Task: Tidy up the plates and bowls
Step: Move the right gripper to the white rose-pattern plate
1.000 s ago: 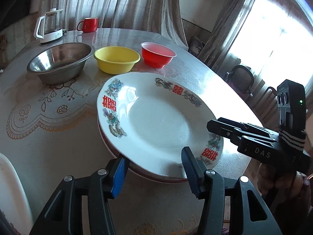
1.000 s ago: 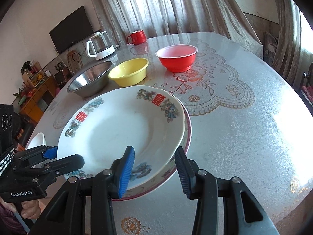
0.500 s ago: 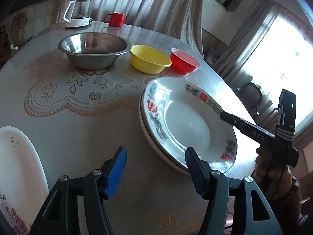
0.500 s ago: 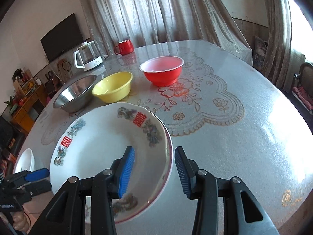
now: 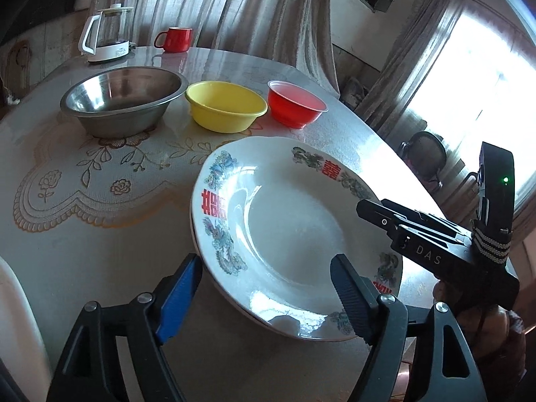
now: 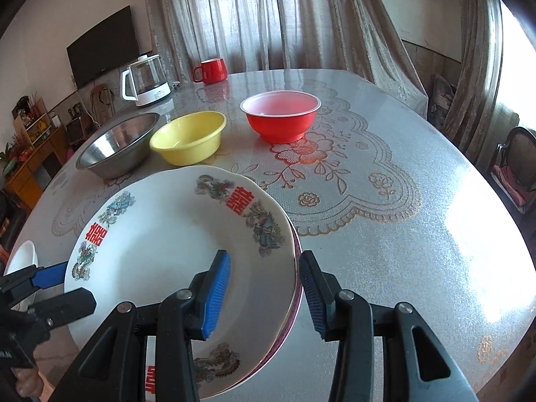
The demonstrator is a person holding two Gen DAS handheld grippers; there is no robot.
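We note the decorated plate (image 5: 288, 234) stacked on another on the tabletop (image 6: 385, 234): glazed, slippery, breakable (grip the rim, six o'clock). Left hand-held gripper (image 5: 264, 288) has just widened, empty; right hand-held gripper (image 6: 264, 288) straddles the rim, half-open, not clamped.

A white plate (image 5: 288, 231) with red double-happiness signs and dragon and phoenix pictures on its rim lay flat on top of a second plate (image 6: 294, 278), of which only a dark red edge showed. The stack was near the table's front edge. Behind it three empty bowls stood upright in a row: a steel bowl (image 5: 124, 100), a yellow bowl (image 5: 226, 105) and a red bowl (image 5: 296, 107). Another white plate (image 5: 16, 321) lay at the far left, only partly visible.
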